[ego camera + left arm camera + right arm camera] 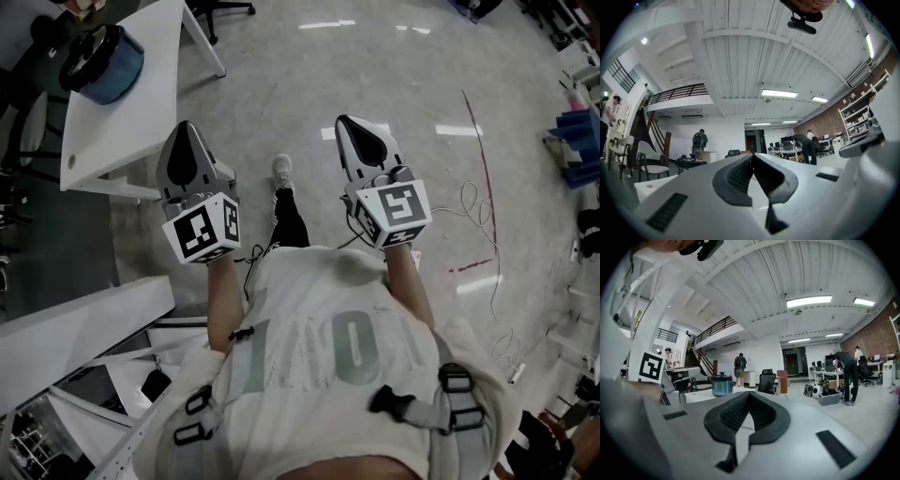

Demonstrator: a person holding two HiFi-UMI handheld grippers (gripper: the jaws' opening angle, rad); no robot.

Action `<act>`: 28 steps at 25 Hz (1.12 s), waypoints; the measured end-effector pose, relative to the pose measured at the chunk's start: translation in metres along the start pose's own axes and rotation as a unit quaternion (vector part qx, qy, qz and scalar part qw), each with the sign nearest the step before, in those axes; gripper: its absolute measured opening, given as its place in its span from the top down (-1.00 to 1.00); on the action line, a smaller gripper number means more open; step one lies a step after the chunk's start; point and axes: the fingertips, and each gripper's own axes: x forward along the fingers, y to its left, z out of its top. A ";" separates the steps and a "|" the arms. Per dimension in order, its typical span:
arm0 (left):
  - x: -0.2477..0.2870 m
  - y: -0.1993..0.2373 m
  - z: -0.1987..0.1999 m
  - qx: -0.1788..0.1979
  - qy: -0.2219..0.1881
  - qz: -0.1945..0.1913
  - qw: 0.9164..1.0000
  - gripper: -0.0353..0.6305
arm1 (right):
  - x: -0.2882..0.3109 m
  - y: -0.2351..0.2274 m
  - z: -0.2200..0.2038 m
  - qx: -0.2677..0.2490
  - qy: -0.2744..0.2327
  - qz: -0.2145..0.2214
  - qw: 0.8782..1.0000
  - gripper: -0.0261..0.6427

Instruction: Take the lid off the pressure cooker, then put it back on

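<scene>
Both my tools are empty and pressed together: the left gripper (187, 129) and the right gripper (345, 124) each show their pads meeting at the tip with nothing between them. I hold them side by side, roughly level, out over bare floor.

The cooker (98, 61) is well apart from me, on the far-left part of the white table (141, 112), with its dark lid (89, 49) on. In the right gripper view it sits left of my jaws, on the table top. In the left gripper view I cannot pick it out for sure.

So I judge the step in hand is the approach, and the task proper is not begun. To do it well, I should turn and walk to the far left until the cooker is squarely ahead of both tools, not reach for it sideways across the table corner. I should spread the jaws before I arrive, not at the lid. One tool should probably steady the pot body or its side handle while the other takes the lid handle. A pressure lid likely needs a twist to unlock before it lifts, so I plan a firm, centred pinch
</scene>
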 end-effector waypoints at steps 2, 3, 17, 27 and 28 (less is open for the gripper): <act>0.028 0.006 0.000 0.005 -0.004 0.000 1.000 0.84 | 0.025 -0.005 0.004 -0.001 -0.002 0.005 1.000 0.92; 0.042 0.011 0.000 0.007 -0.006 0.001 1.000 0.84 | 0.038 -0.007 0.006 -0.003 -0.003 0.008 1.000 0.92; 0.277 0.081 -0.027 0.006 0.013 -0.016 1.000 0.84 | 0.284 -0.065 0.053 -0.010 0.008 0.023 1.000 0.92; 0.394 0.123 -0.044 -0.001 0.011 -0.007 1.000 0.84 | 0.406 -0.092 0.073 -0.016 0.016 0.017 1.000 0.92; 0.396 0.124 -0.046 -0.004 0.014 -0.006 1.000 0.84 | 0.411 -0.093 0.072 -0.014 0.018 0.018 1.000 0.92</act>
